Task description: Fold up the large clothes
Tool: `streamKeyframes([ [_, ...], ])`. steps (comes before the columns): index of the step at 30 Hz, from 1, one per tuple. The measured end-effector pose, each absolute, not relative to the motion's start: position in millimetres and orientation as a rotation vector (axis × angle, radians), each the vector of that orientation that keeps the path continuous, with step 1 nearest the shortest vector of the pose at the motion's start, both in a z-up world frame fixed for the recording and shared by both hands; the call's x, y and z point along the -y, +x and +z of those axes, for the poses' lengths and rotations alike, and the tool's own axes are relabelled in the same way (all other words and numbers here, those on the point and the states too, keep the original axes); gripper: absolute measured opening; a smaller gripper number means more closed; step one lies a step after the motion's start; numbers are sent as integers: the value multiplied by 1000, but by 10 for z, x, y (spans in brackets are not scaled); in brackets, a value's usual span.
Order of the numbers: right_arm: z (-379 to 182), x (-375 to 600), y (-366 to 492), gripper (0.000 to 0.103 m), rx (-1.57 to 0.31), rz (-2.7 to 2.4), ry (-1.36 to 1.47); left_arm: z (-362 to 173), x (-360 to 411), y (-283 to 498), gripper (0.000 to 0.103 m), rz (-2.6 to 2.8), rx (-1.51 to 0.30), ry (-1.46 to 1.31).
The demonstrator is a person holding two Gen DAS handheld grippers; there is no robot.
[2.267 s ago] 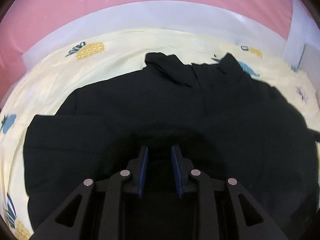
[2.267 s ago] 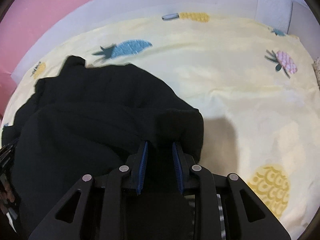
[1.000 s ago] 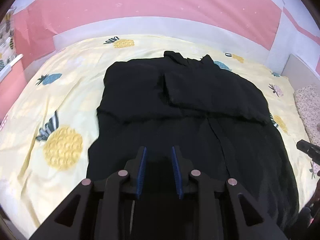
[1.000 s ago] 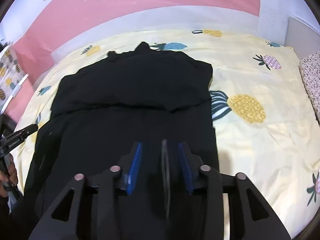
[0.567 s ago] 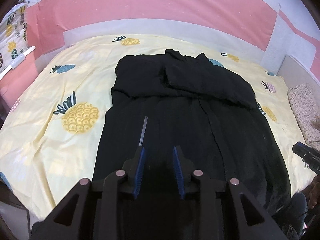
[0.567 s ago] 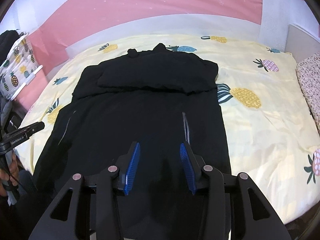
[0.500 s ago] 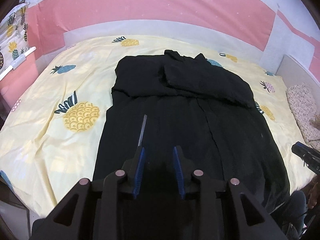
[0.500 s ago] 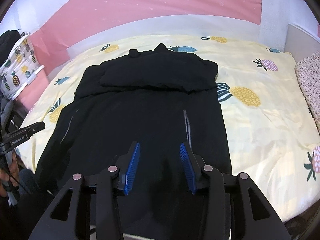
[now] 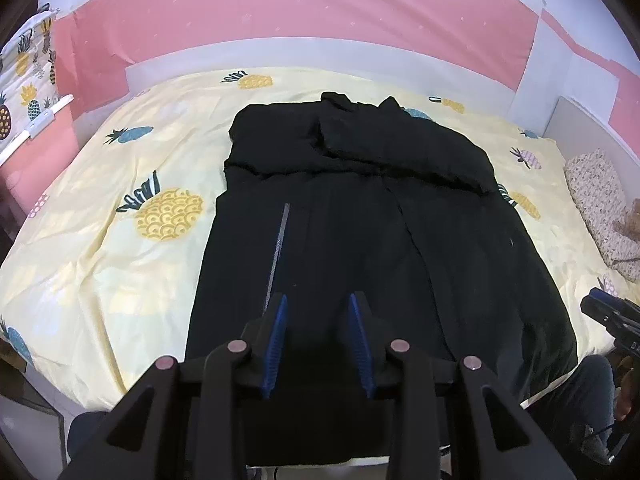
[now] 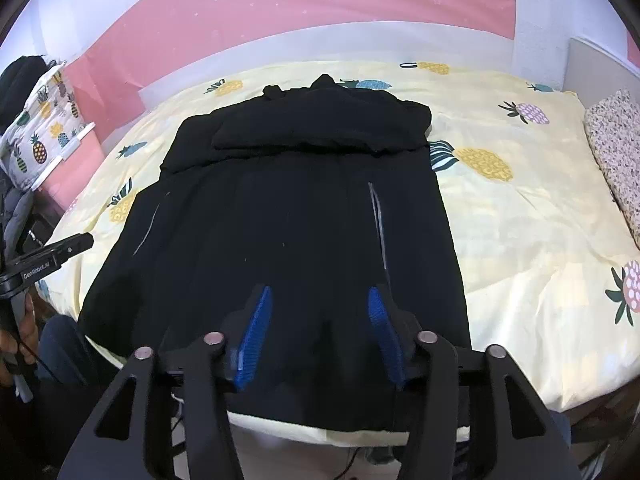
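A large black coat [image 9: 360, 240] lies flat on the yellow pineapple sheet [image 9: 100, 260], collar at the far end. Its sleeves [image 9: 400, 152] are folded across the chest. In the right wrist view the same coat [image 10: 280, 220] reaches the bed's near edge. My left gripper [image 9: 317, 300] hovers over the hem near a silver pocket zip [image 9: 280, 248]; its jaws are opening and grip nothing. Above the hem on the other side, my right gripper [image 10: 319, 292] is opening wider beside a second zip [image 10: 378, 224], with only cloth below it.
A flowered pillow [image 10: 620, 152] lies at the bed's right side. A pink wall and a white bed rail [image 9: 280, 52] run behind. A pineapple-print hanging [image 10: 40, 128] is at the left. The person's dark trouser legs [image 9: 592, 384] and a hand [image 10: 16, 340] are at the near edge.
Both grippers have drawn back from the coat's chest to the near edge of the bed, so the whole coat shows. The right jaws have widened clearly, the left a little.
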State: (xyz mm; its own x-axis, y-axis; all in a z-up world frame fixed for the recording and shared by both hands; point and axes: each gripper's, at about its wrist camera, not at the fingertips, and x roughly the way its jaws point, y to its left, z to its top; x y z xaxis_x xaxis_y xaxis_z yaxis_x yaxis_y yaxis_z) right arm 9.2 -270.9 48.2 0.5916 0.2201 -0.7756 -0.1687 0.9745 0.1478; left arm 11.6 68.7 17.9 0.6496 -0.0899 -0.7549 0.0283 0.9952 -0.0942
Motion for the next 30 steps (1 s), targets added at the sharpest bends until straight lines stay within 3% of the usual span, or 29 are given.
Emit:
streamKeyframes([
  [26,-139,3447,87,54,-1040,108,209,-419,-1343,136,56,70,-962,-125],
  [30,-246,3639,160,60,-1070,88,260,-629,-1508,205,57,95,-1013,-159],
])
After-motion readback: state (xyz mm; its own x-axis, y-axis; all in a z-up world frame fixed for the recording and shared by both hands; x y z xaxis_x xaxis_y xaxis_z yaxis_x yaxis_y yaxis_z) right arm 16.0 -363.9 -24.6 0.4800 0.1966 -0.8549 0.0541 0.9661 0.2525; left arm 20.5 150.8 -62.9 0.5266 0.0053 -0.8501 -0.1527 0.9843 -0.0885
